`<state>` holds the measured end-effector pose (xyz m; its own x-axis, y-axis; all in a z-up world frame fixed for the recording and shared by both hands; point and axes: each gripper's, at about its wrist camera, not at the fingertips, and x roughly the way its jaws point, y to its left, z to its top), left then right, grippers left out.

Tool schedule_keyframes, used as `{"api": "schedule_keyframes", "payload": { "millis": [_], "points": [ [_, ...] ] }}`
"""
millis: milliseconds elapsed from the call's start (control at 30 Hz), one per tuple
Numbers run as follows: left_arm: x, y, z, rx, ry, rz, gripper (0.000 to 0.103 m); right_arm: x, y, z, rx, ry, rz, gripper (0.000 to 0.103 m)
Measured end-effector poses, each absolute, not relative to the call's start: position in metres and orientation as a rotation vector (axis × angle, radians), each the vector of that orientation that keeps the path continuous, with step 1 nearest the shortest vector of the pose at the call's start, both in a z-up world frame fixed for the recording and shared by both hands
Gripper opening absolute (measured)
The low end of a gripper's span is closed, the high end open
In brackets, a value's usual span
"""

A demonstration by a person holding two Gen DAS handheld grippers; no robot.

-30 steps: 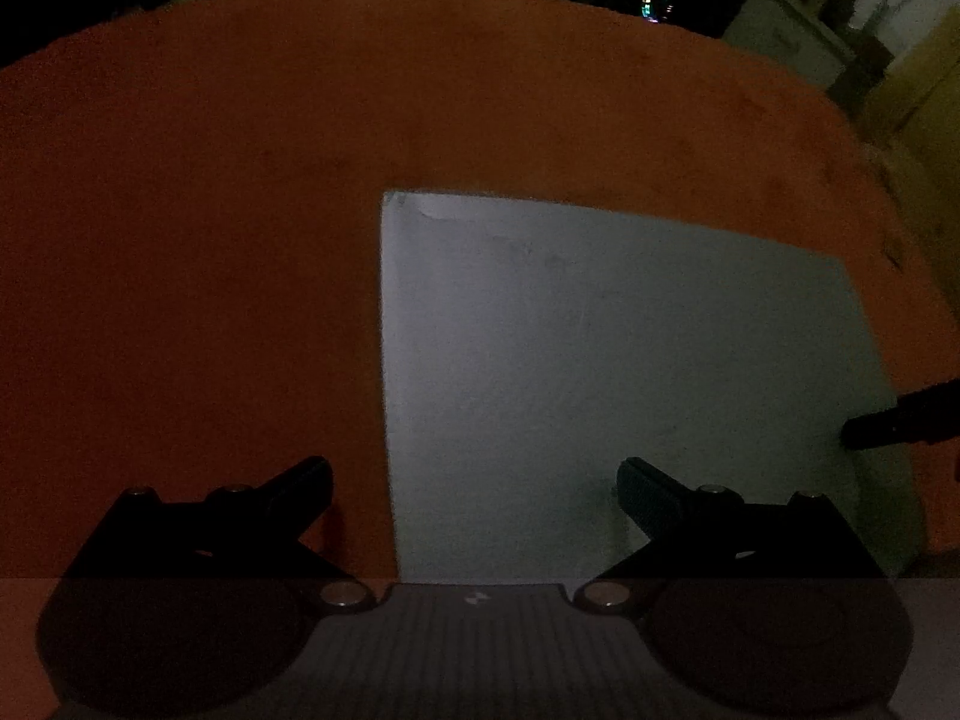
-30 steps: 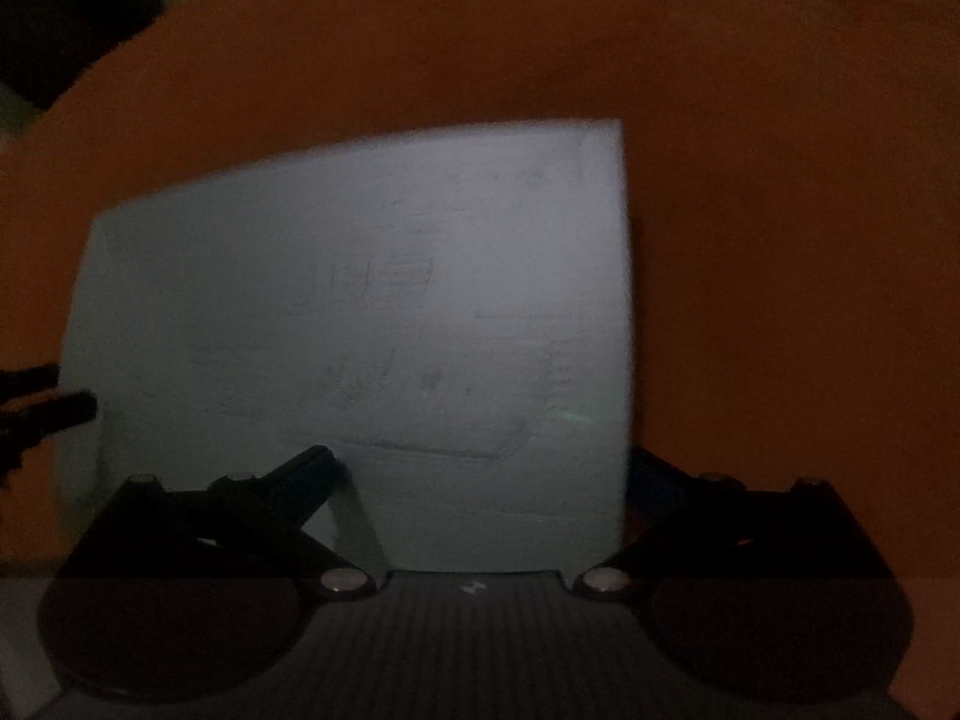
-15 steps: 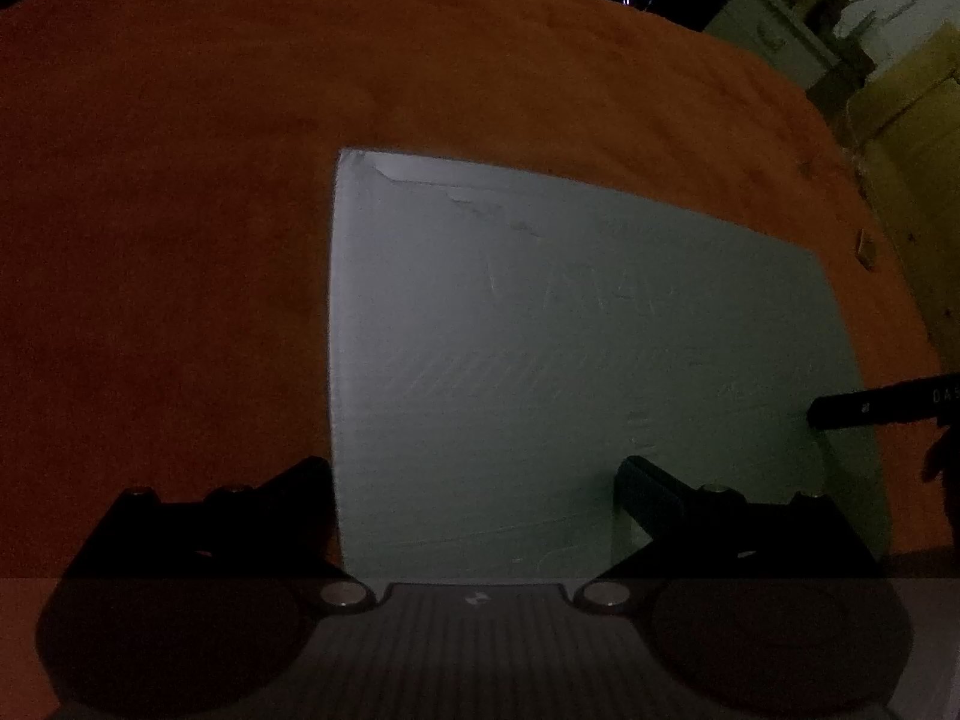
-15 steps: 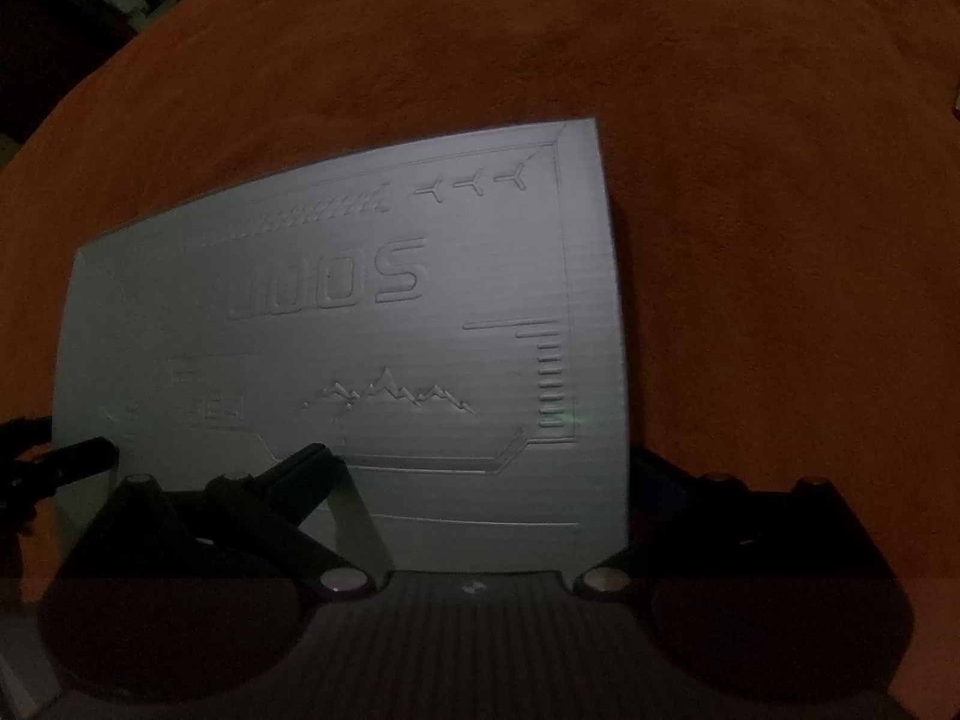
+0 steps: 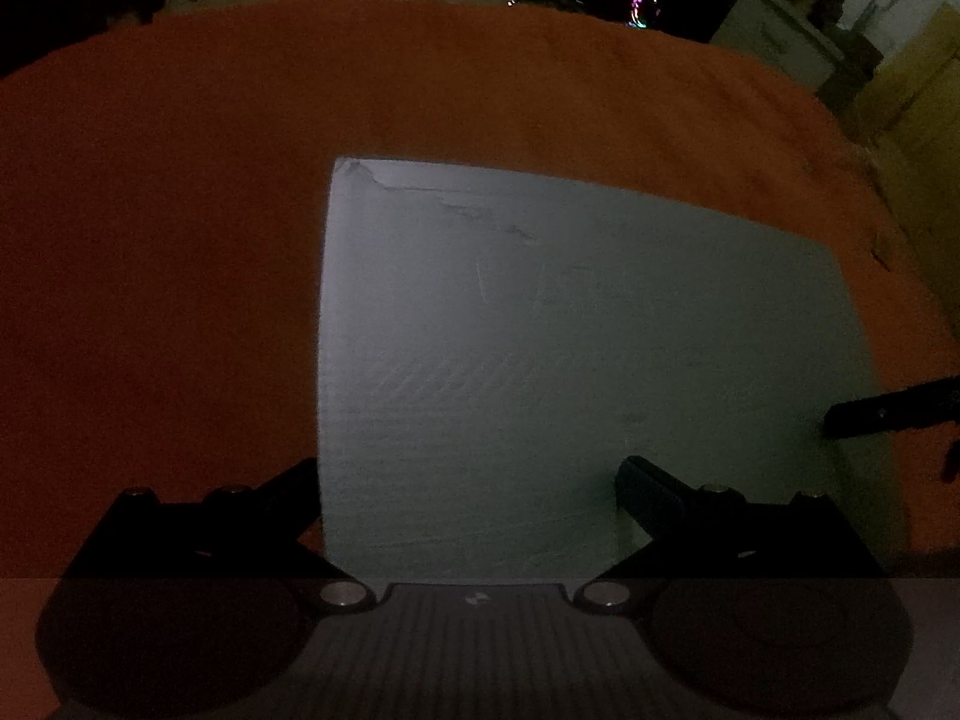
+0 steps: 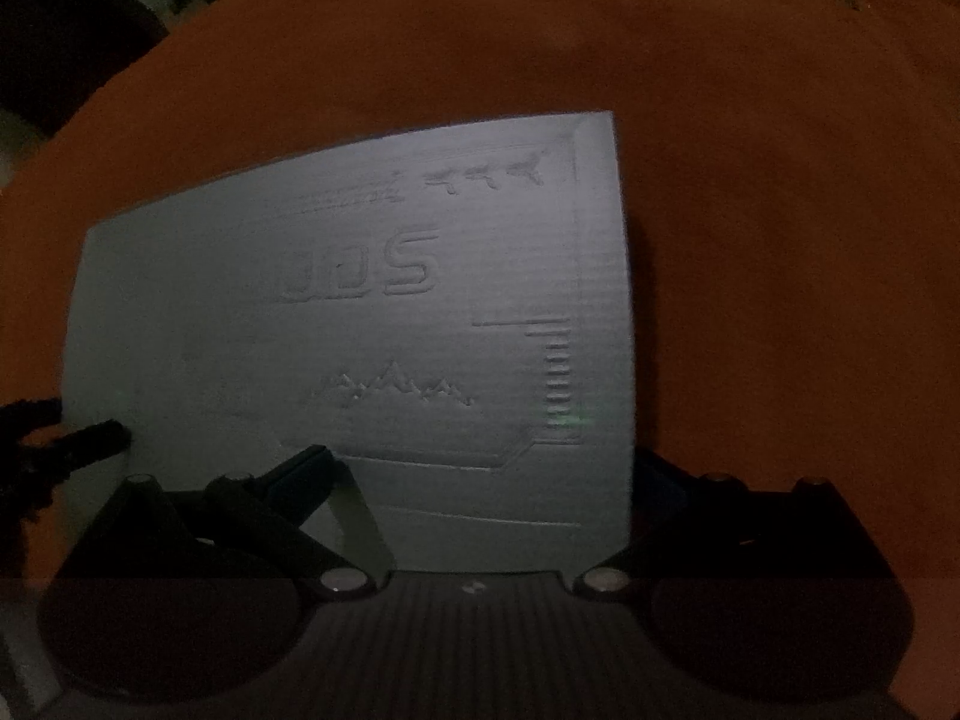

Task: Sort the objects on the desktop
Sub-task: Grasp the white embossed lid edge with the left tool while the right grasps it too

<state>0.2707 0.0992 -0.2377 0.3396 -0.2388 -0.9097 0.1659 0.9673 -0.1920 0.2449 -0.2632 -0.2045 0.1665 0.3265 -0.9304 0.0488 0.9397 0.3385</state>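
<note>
A flat pale grey board (image 5: 570, 330) lies on the orange cloth, creased near its far left corner. In the right wrist view the board (image 6: 372, 330) shows embossed letters and a mountain line. My left gripper (image 5: 471, 471) is open across the board's left edge: one fingertip (image 5: 636, 480) lies over the board and the other is hidden at the edge. My right gripper (image 6: 480, 456) is open across the right edge, with one fingertip (image 6: 312, 462) over the board. Each view also shows the tip of the other gripper: the right one (image 5: 882, 414) and the left one (image 6: 84, 444).
The orange cloth (image 5: 180, 210) covers the whole table around the board. Beyond its far edge the room is dark, with a coloured ring light (image 5: 643, 7) and yellowish furniture (image 5: 918, 138) at the right.
The board's left edge has come to the left gripper's outer fingertip, which stood apart from it before. In the right wrist view the board has grown larger and its print sharper.
</note>
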Motion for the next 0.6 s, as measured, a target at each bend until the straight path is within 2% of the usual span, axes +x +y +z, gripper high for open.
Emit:
{"api": "schedule_keyframes", "payload": {
  "millis": [600],
  "points": [
    [0.276, 0.1, -0.191, -0.138, 1.187, -0.186, 0.102, 0.252, -0.264, -0.174, 0.255, 1.304, 0.231, 0.103]
  ]
}}
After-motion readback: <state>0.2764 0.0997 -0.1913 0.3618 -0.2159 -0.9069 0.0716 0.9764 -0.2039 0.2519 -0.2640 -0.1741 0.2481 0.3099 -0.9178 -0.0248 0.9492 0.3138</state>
